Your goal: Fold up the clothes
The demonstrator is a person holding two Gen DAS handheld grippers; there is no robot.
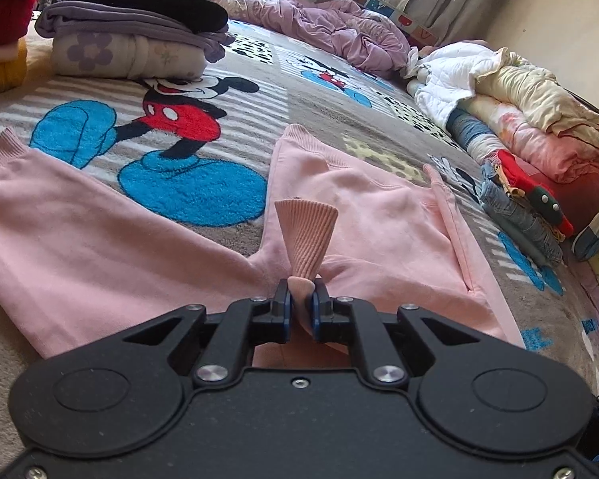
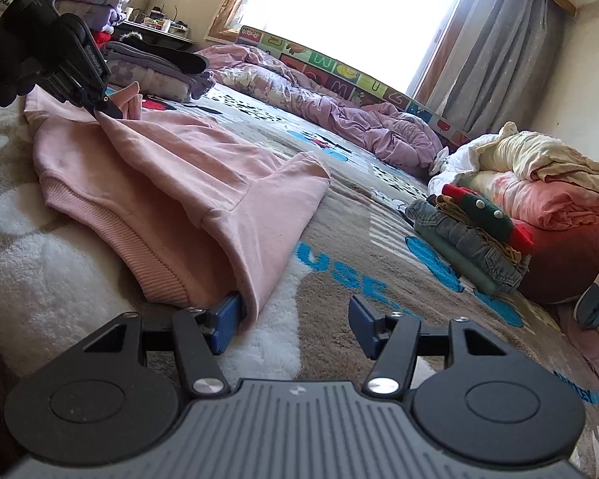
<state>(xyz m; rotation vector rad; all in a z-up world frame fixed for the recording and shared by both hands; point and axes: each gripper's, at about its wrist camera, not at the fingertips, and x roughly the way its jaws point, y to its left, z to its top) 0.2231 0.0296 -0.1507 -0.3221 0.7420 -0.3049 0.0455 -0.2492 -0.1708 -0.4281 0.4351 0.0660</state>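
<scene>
The pink cotton sweatshirt (image 1: 379,215) is lying spread on the cartoon-mouse carpet (image 1: 187,127). The left claw (image 1: 302,299) is pinching its ribbed cuff (image 1: 305,235) tight. The right claw (image 2: 295,321) is gaping about halfway, its left pad touching the hem (image 2: 155,263).

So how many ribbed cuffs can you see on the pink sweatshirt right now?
2: one ribbed cuff pinched in the shut left gripper, the other cuff on the sleeve lying at far left. The pink sweatshirt may hide more ribbing.
</scene>
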